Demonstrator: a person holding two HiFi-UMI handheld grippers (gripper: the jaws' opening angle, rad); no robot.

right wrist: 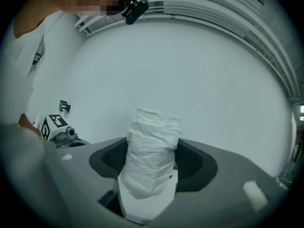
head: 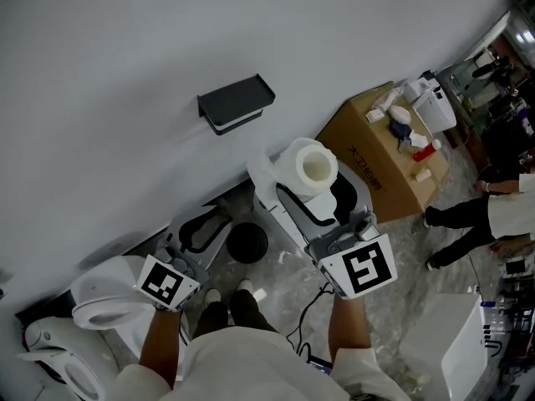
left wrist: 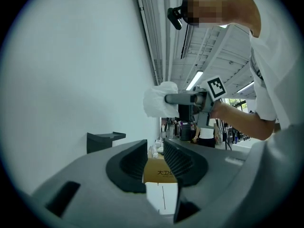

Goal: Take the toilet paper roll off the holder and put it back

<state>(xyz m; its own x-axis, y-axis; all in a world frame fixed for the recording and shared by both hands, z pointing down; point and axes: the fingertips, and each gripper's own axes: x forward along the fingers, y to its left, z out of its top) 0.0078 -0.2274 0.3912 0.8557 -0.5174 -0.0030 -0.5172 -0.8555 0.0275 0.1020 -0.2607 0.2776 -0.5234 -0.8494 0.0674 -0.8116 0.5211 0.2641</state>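
White wall (head: 125, 48) fills most of the head view, and the black holder (head: 236, 103) is fixed to it above centre with no roll on it. Lower down is grey marbled floor, with a white toilet (head: 109, 295) at the lower left, a black bin (head: 247, 242) near the middle and a cardboard box (head: 376, 157) at the right against the wall.

The right gripper (head: 316, 192) is clamped on the toilet paper roll (head: 309, 167), which is just right of centre, below and to the right of the holder and well apart from it. In the right gripper view the roll (right wrist: 152, 160), in crinkled white wrapping, stands pressed between the two dark pads.

The left gripper (head: 205, 224) is at the lower left. Its own view shows its jaws slightly apart with nothing between them, and the box is visible through the gap.
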